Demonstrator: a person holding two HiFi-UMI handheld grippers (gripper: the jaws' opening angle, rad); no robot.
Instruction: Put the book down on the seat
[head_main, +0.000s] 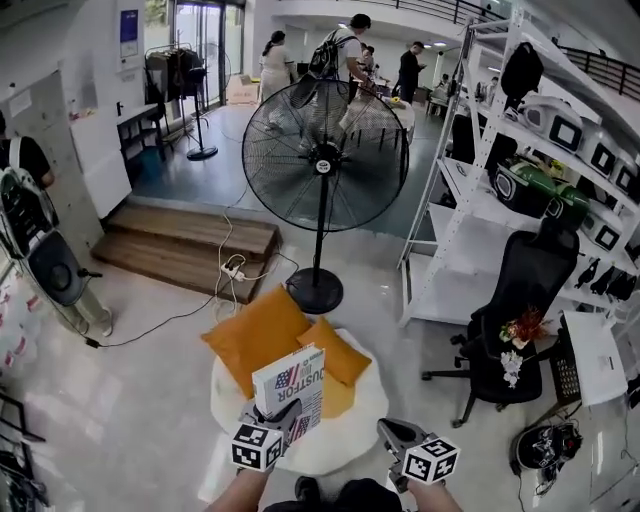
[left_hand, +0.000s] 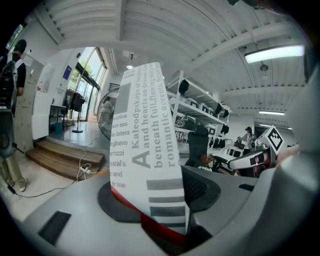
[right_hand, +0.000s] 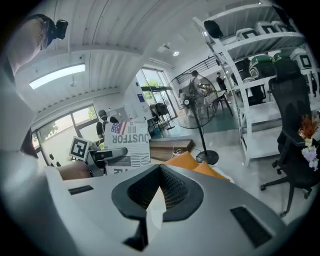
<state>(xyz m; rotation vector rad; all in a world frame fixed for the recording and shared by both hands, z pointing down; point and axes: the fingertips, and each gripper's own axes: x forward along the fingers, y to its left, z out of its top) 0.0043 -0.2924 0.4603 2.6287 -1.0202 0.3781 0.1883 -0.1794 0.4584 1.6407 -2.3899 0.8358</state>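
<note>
The left gripper (head_main: 281, 421) is clenched on the lower edge of the book (head_main: 291, 392), upright above the white seat (head_main: 362, 418), orange cushions (head_main: 262, 335) at twelve o'clock. It looks light and bendy; the right gripper (head_main: 391, 431), pinched together and empty, could steady it.

- Big open workspace, part lab, part office, not a home.
- Tall white metal shelves (head_main: 470, 180) on the right, loaded with boxes and devices.
- Large standing fan (head_main: 322, 155) in the middle of the polished floor (head_main: 150, 400).
- Black office chair (head_main: 525, 290) beside the shelves.
- Low wooden step (head_main: 185, 245) with a power strip (head_main: 232, 270) and loose cable next to it.
- Glass doors (head_main: 200, 40) at the back, several people (head_main: 345, 50) standing around tables.
- Strip lights (left_hand: 274, 52) on a ribbed ceiling.
- Round white seat (head_main: 345, 435) with orange cushions (head_main: 262, 335) as a lounge spot.
</note>
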